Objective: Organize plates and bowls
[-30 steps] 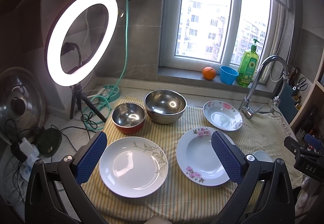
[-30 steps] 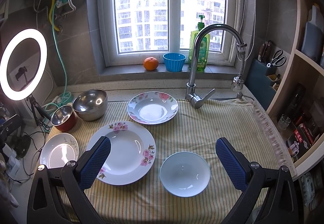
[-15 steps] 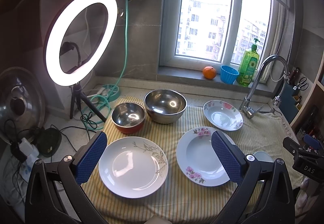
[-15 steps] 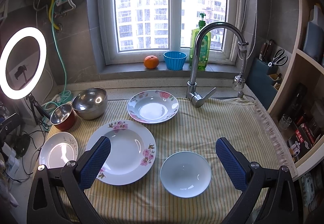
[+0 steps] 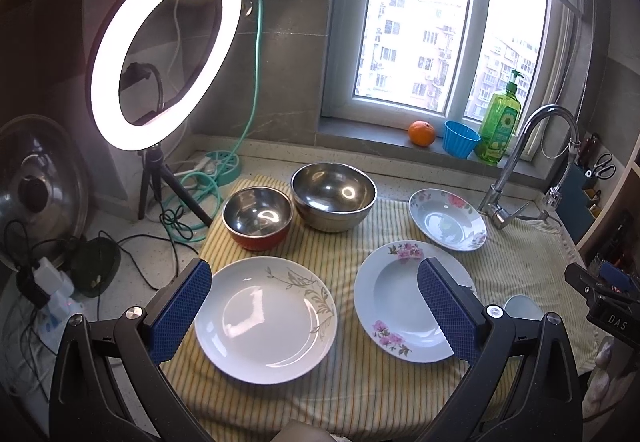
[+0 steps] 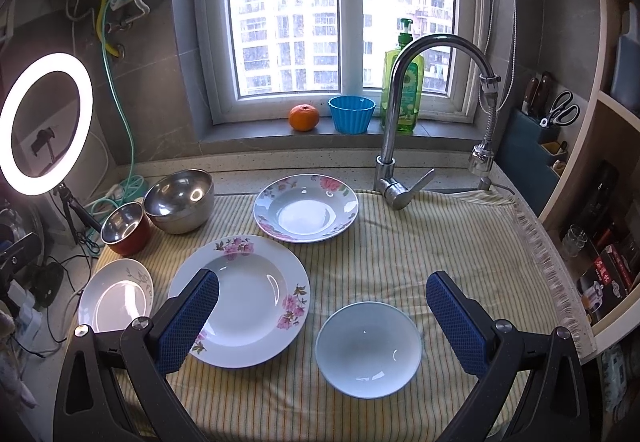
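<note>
you can read just one clear text — the white letters "das" on the black device [image 5: 612,316] at the right edge of your left wrist view. the red box [image 6: 606,274] on the lower shelf in your right wrist view carries light characters, too small to make out. the green soap bottle [image 6: 402,90] has a label — its print is unreadable.

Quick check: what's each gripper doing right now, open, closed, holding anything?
Left gripper: open, holding nothing, above the leaf-patterned plate.
Right gripper: open, holding nothing, above the white bowl.
</note>
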{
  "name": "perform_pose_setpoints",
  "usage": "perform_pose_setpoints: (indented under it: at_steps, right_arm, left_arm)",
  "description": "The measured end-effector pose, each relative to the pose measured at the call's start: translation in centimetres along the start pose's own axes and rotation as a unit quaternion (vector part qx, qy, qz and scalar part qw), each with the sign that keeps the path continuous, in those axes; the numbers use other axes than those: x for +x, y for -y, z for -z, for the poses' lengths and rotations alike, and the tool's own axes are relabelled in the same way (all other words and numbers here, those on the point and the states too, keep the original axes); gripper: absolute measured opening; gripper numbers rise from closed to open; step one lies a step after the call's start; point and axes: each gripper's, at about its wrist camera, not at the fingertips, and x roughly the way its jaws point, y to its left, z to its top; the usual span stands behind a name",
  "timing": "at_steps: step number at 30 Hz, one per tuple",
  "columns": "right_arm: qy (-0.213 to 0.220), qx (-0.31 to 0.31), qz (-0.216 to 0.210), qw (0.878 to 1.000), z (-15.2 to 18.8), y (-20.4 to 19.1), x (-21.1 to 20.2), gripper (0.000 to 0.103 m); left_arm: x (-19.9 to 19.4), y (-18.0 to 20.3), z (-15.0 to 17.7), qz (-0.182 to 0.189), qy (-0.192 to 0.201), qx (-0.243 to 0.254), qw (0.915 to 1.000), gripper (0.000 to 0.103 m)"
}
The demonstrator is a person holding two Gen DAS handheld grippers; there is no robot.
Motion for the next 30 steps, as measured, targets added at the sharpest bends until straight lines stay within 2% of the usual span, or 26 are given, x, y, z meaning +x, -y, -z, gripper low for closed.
perform_pose_setpoints:
  at_steps: [3, 8, 10, 14, 15, 17, 19, 21, 22, 23, 24, 25, 27, 28, 30]
  right_arm:
    - [-0.001, -0.005, -0.009, 1.0, -0.3, 0.3, 0.5, 0.102]
    - [-0.006, 0.002, -0.068, 0.998, -1.0, 0.7, 1.4, 0.102]
    - [-0.022, 0.019, -0.1, 0.995, -1.4, 1.2, 2.4, 0.102]
    - [-0.061, 0.021, -0.129, 0.989, -2.3, 2.0, 4.7, 0.102]
    - [-0.071, 0.015, -0.134, 0.988, -2.4, 2.0, 5.3, 0.101]
    - [-0.091, 0.001, -0.141, 0.986, -2.8, 1.9, 6.4, 0.093]
    - [-0.112, -0.005, -0.144, 0.983, -3.1, 2.0, 7.8, 0.08]
    - [-0.135, -0.002, -0.153, 0.979, -3.2, 2.1, 9.4, 0.074]
    - [-0.149, 0.0, -0.158, 0.976, -3.1, 2.2, 10.2, 0.067]
    - [-0.165, -0.001, -0.163, 0.973, -3.0, 2.2, 11.1, 0.062]
    - [-0.181, -0.002, -0.169, 0.969, -2.8, 2.1, 12.0, 0.051]
    - [-0.196, -0.003, -0.173, 0.965, -2.6, 2.0, 12.8, 0.045]
    - [-0.219, -0.004, -0.175, 0.96, -2.2, 1.8, 14.3, 0.04]
    - [-0.228, -0.007, -0.176, 0.958, -2.1, 1.7, 14.8, 0.035]
    - [-0.243, -0.014, -0.175, 0.954, -2.0, 1.5, 15.9, 0.033]
  left_arm:
    - [0.6, -0.3, 0.2, 0.002, -0.009, -0.003, 1.0, 0.102]
    - [1.9, -0.6, 0.4, 0.017, -0.031, -0.01, 0.9993, 0.1]
    - [2.6, -0.6, 0.5, 0.023, -0.043, -0.014, 0.9987, 0.097]
    - [3.9, -0.8, 0.9, 0.043, -0.069, -0.028, 0.9963, 0.094]
    - [4.2, -0.8, 1.1, 0.05, -0.077, -0.031, 0.9953, 0.089]
    - [5.0, -0.7, 1.5, 0.063, -0.094, -0.038, 0.9928, 0.079]
    - [5.8, -0.8, 2.1, 0.073, -0.112, -0.05, 0.9899, 0.076]
    - [6.6, -0.7, 2.6, 0.083, -0.128, -0.059, 0.9865, 0.067]
    - [6.9, -0.6, 2.9, 0.087, -0.136, -0.063, 0.985, 0.064]
    - [7.2, -0.5, 3.1, 0.093, -0.143, -0.065, 0.9831, 0.054]
    - [7.6, -0.4, 3.4, 0.099, -0.152, -0.068, 0.9812, 0.047]
    - [8.0, -0.3, 3.7, 0.104, -0.16, -0.071, 0.979, 0.045]
    - [8.7, -0.2, 4.3, 0.116, -0.178, -0.081, 0.974, 0.035]
    - [9.0, -0.1, 4.6, 0.121, -0.186, -0.085, 0.9714, 0.033]
    - [9.5, 0.2, 5.0, 0.126, -0.197, -0.089, 0.9682, 0.031]
